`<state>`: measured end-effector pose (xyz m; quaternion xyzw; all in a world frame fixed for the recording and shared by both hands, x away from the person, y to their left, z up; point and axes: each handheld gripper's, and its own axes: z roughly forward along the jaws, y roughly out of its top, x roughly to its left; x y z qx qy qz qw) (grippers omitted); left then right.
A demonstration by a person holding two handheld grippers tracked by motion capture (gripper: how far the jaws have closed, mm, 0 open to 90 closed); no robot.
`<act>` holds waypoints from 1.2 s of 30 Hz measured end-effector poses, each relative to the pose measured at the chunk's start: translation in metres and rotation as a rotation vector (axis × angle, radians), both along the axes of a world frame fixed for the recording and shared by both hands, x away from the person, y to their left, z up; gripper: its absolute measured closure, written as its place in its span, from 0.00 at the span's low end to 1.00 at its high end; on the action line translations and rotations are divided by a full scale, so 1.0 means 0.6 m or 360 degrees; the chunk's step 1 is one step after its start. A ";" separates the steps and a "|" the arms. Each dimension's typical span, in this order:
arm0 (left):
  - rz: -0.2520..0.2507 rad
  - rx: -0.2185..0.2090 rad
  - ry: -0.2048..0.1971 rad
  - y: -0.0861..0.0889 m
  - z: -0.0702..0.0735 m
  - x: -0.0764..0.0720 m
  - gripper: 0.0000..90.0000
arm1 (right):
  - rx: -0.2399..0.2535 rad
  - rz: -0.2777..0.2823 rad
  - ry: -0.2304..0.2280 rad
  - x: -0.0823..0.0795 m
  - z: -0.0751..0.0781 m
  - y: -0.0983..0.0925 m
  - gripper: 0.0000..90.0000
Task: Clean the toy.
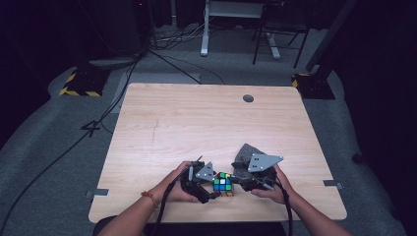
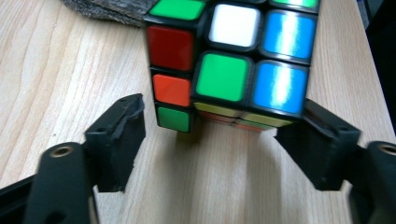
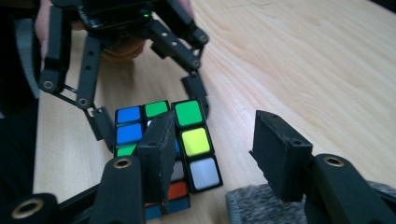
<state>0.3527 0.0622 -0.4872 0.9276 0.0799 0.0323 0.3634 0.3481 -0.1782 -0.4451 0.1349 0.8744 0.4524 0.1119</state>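
Observation:
A scrambled colour cube (image 1: 223, 183) lies on the wooden table (image 1: 196, 118) near its front edge, between both hands. My left gripper (image 1: 211, 189) reaches it from the left. In the left gripper view the left gripper (image 2: 219, 135) stands open, the cube (image 2: 224, 65) just ahead of its spread jaws with gaps on both sides. My right gripper (image 1: 241, 181) comes in from the right. In the right gripper view the right gripper (image 3: 217, 140) is open too: one jaw stands in front of the cube (image 3: 187, 140), the other off to its side. Beyond the cube is the left gripper (image 3: 149, 109).
A grey fuzzy cloth (image 1: 246, 151) lies crumpled right behind the right gripper and beside the cube. A round cable hole (image 1: 248, 98) sits at the table's far side. Cables and stand legs are on the floor beyond the table.

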 end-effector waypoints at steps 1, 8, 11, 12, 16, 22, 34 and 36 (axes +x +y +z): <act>-0.0005 -0.0005 0.0001 -0.002 -0.001 0.000 0.22 | 0.0002 0.0009 0.0016 0.000 -0.002 0.001 0.55; -0.0030 -0.0010 -0.0020 -0.018 -0.001 -0.001 0.20 | -0.0005 0.0060 0.0038 0.001 -0.010 -0.001 0.58; -0.0052 0.0001 -0.0026 -0.024 -0.001 -0.003 0.24 | 0.0005 0.0075 0.0043 0.004 -0.011 -0.002 0.61; -0.0061 0.0002 -0.0033 -0.027 -0.002 -0.002 0.23 | 0.0011 0.0063 0.0048 0.006 -0.011 -0.002 0.63; -0.0059 0.0007 -0.0033 -0.031 -0.002 -0.004 0.24 | -0.0018 0.0035 0.0032 0.011 -0.018 -0.002 0.71; -0.0028 -0.0020 -0.0062 -0.039 -0.004 -0.002 0.23 | -0.0019 0.0010 0.0027 0.009 -0.017 -0.001 0.68; -0.0063 -0.0023 -0.0059 -0.047 -0.011 0.003 0.31 | 0.0033 -0.0116 -0.0008 0.023 0.006 -0.051 0.50; -0.0051 -0.0020 -0.0060 -0.047 -0.011 0.003 0.31 | -0.0025 -0.0193 -0.0041 0.029 0.008 -0.072 0.49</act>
